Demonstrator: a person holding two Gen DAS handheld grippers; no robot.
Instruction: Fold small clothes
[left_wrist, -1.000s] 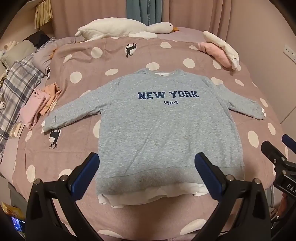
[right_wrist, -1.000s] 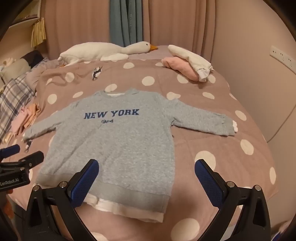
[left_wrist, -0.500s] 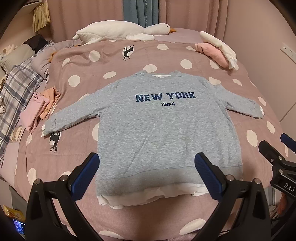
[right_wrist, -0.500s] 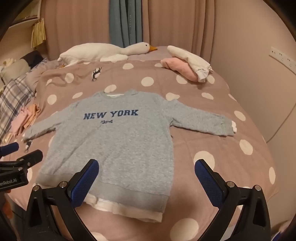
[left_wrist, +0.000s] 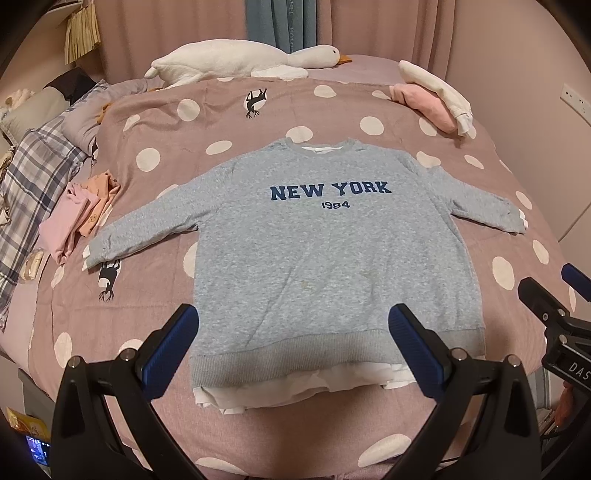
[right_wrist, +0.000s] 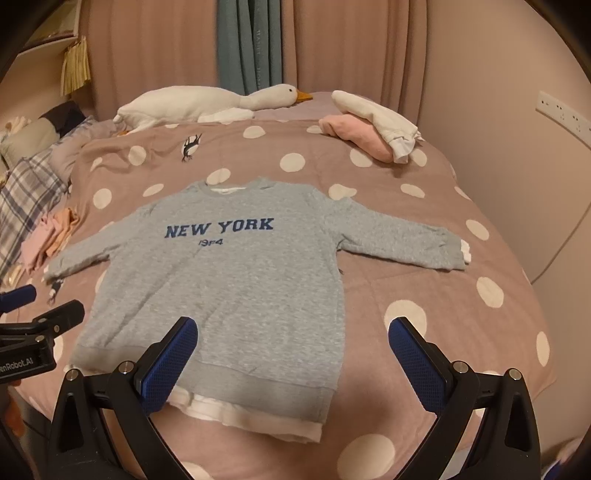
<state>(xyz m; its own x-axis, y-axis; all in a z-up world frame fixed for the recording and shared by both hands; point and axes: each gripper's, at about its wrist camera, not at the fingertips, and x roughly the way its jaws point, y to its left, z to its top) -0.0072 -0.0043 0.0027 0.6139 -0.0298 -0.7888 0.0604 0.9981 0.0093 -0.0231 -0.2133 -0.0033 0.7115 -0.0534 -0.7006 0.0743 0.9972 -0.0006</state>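
**Both tools wide, nothing gripped yet – sweatshirt flat on bed**

Left tool (left_wrist: 293, 347) hangs over the hem w/ jaws spread wide, empty. Right tool (right_wrist: 293, 350) likewise wide & empty, over the hem's right part, nr the foot edge of the bed (right_wrist: 424, 229). Grey "NEW YORK" sweatshirt (left_wrist: 332, 258) lies face up mid-bed, hem toward the foot edge, collar toward the head, both sleeves spread out sideways; white under-layer shows below the hem.

Prob. first step: fold sleeves in. Suggest each tool pinch a cuff – left sleeve cuff (left_wrist: 99, 247), right sleeve cuff (right_wrist: 454, 251) – catching grey & white layers together, lift low, lay across chest so body doesn't drag or bunch. Soft duvet gives, so pinch fabric only, not the cover.

Around: pink/orange clothes pile (left_wrist: 77, 218) just beside left cuff, nr bed's left edge – could snag. Goose plush (left_wrist: 243, 62) & pink-white bundle (left_wrist: 432, 96) at head end, well apart. Plaid blanket (left_wrist: 29, 177) at far left.
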